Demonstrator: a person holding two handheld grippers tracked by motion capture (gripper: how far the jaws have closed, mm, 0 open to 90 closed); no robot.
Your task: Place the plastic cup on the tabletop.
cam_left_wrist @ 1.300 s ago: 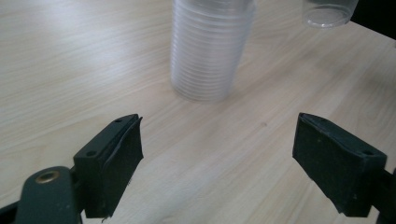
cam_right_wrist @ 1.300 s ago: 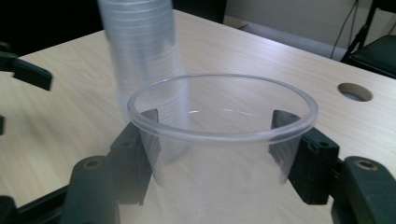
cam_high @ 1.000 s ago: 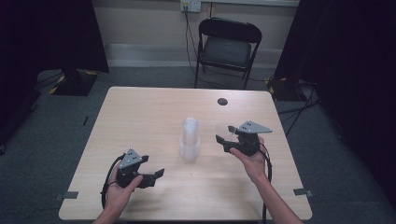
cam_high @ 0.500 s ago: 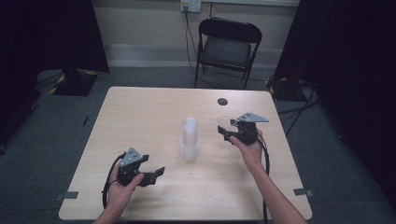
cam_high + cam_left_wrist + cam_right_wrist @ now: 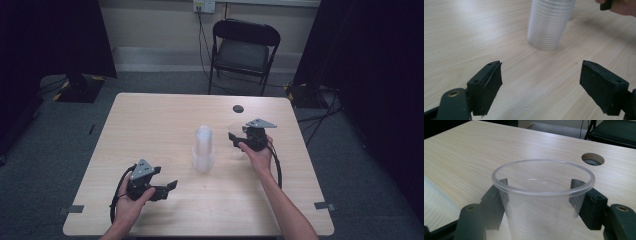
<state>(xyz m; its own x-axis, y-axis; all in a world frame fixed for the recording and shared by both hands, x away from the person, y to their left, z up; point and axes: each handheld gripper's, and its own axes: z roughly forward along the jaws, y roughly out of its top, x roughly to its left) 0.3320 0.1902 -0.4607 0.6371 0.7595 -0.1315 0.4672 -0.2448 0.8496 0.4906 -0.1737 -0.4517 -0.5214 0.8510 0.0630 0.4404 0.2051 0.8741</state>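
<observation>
A clear plastic cup [image 5: 543, 195] sits upright between the jaws of the right gripper [image 5: 248, 138], which are clamped on its sides just below the rim; in the high view it shows as a faint clear shape at the gripper's tip, at about 3 o'clock from the middle of the worktop [image 5: 150, 125]. Nearest the person, at about 7 o'clock, the left gripper [image 5: 160, 187] is held low over the worktop in the left hand [image 5: 131, 202], its jaws spread wide apart with nothing between them. Its cable [image 5: 117, 192] loops beside the wrist. Past it, near the middle of the worktop, stands a tall stack of clear cups [image 5: 203, 149], upright; in the left gripper view the ribbed stack [image 5: 549, 23] rises beyond the open jaws. The right hand [image 5: 257, 155] holds its gripper just right of the stack, apart from it. Farther off, at about 1 o'clock, a round hole [image 5: 238, 108] is cut in the worktop. Beyond the far edge, a black folding chair [image 5: 242, 50] stands on the floor.
</observation>
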